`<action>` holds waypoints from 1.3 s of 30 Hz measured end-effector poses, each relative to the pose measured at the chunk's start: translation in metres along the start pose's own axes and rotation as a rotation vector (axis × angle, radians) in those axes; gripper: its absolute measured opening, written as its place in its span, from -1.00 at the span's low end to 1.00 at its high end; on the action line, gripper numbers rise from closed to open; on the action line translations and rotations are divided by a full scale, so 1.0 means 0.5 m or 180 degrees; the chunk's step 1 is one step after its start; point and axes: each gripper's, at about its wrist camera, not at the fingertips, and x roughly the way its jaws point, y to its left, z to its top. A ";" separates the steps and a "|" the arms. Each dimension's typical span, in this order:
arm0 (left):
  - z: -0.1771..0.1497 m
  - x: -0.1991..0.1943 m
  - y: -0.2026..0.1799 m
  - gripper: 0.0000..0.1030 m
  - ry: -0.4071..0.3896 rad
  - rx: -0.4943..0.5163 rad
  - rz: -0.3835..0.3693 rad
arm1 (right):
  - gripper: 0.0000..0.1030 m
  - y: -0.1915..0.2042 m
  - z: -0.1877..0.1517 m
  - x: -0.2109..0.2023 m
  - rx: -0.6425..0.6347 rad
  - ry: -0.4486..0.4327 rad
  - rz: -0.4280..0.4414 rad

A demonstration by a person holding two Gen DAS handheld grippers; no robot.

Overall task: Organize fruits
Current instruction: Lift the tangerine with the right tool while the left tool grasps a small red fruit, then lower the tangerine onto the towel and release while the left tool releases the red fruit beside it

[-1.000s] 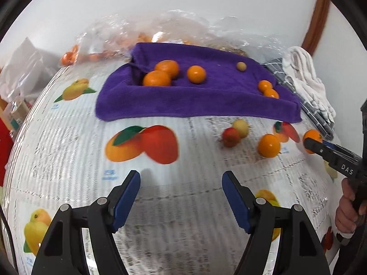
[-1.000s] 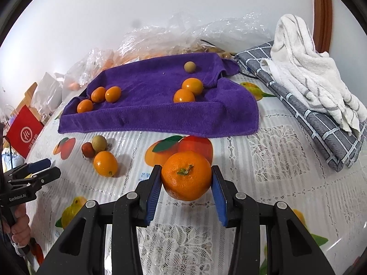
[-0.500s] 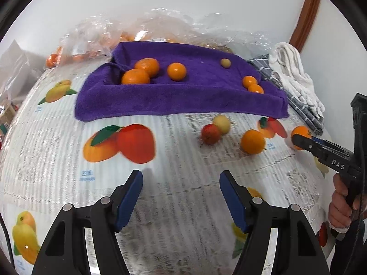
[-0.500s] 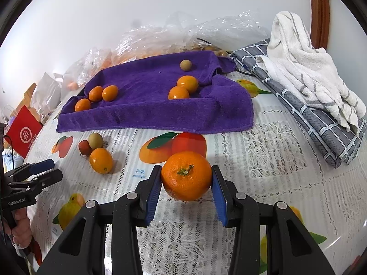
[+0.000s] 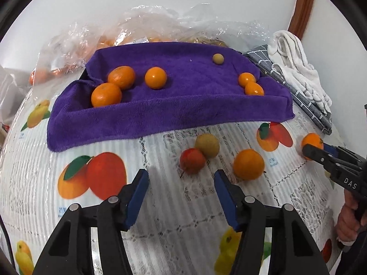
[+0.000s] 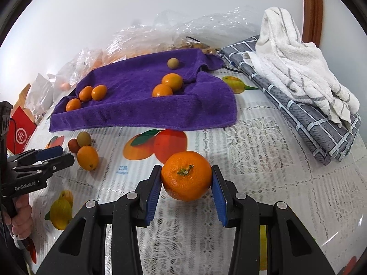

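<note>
A purple towel (image 5: 174, 105) (image 6: 137, 107) lies at the back of the table and carries several oranges and one small tan fruit (image 5: 218, 58). In front of it on the tablecloth lie a red fruit (image 5: 192, 160), a tan fruit (image 5: 207, 145) and a small orange (image 5: 248, 164). My left gripper (image 5: 181, 183) hovers just short of the red fruit. Its jaws are closing with nothing between them. My right gripper (image 6: 187, 178) is shut on a large orange (image 6: 186, 175) above the cloth, and shows in the left wrist view as right gripper (image 5: 321, 154).
Clear plastic bags (image 5: 160, 27) with more fruit sit behind the towel. A grey checked cloth (image 6: 305, 114) with a white towel (image 6: 296, 68) on it lies at the right. A red box (image 6: 20, 133) stands at the left edge. A hand (image 6: 20, 215) holds the left gripper's handle.
My left gripper has moved toward the loose fruit in front of the towel, and its jaws have narrowed. The right gripper has kept still with the large orange.
</note>
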 end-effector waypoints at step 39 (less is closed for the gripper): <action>0.032 -0.153 0.102 -0.61 -0.0400 -0.0540 -0.0391 | -0.19 0.042 0.074 -0.078 -0.0092 -0.0273 0.0011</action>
